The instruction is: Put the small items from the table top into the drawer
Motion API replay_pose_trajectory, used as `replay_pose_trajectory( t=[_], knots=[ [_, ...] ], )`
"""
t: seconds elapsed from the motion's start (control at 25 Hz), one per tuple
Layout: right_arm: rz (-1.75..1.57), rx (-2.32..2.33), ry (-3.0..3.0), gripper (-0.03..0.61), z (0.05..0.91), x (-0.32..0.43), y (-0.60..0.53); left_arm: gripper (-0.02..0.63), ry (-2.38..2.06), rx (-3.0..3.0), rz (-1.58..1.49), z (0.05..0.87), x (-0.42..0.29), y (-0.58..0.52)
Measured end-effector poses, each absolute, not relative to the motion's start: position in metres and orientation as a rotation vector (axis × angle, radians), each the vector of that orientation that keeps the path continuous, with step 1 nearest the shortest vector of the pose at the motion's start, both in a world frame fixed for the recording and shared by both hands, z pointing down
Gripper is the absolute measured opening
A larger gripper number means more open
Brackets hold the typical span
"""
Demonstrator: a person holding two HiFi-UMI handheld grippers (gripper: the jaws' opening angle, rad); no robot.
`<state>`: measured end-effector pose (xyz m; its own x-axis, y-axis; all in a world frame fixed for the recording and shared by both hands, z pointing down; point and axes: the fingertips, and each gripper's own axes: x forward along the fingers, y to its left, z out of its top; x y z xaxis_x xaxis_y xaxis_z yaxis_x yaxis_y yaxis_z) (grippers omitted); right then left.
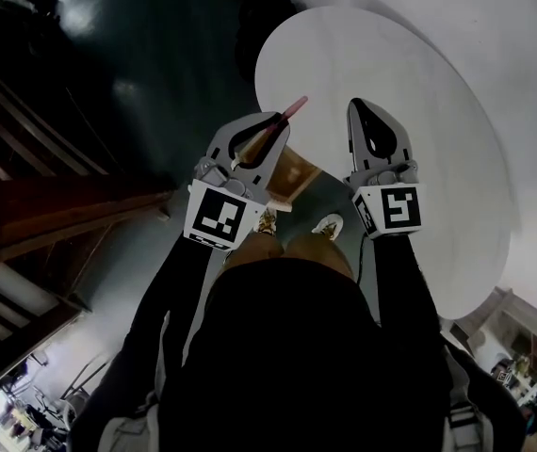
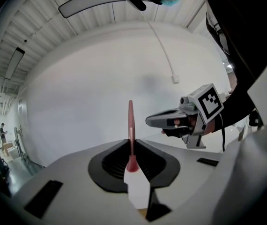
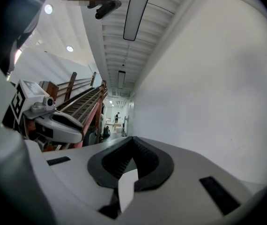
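Observation:
In the head view my left gripper (image 1: 274, 121) is shut on a thin pink stick (image 1: 291, 109), which pokes out past its tips toward the white round table (image 1: 438, 158). The left gripper view shows the pink stick (image 2: 130, 118) standing straight up from the closed jaws of my left gripper (image 2: 131, 144). My right gripper (image 1: 362, 106) hangs beside it over the table's near edge, shut, with nothing between its fingers (image 3: 133, 142). Each gripper shows in the other's view: the right gripper (image 2: 171, 120) and the left gripper (image 3: 58, 123). No small items show on the table top.
A light-brown wooden piece (image 1: 294, 171) lies low between the two grippers; whether it is the drawer I cannot tell. The person's shoes (image 1: 328, 224) stand below it. Wooden stairs (image 1: 52, 205) fill the left side, with dark floor (image 1: 155, 55) behind.

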<state>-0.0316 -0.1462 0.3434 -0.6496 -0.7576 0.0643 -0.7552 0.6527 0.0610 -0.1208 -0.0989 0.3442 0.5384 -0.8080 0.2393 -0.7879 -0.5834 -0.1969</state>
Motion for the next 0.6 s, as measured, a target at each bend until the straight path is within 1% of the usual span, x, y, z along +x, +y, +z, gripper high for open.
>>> replay_pose_trajectory(
  t=[0.12,0.4,0.6],
  knots=[
    [-0.03,1.283,-2.764,0.026,0.349,-0.033,-0.145,0.055,1.381,-2.741,-0.565,0.377,-0.125,-0.093],
    [-0.008,1.306,-2.728,0.026,0.358,-0.033,-0.14,0.055,1.26,-2.765,-0.959,0.473,-0.141,-0.074],
    [0.006,1.333,-2.701,0.026,0.366,-0.031,-0.135,0.055,1.167,-2.815,-1.147,0.529,-0.143,-0.067]
  ],
)
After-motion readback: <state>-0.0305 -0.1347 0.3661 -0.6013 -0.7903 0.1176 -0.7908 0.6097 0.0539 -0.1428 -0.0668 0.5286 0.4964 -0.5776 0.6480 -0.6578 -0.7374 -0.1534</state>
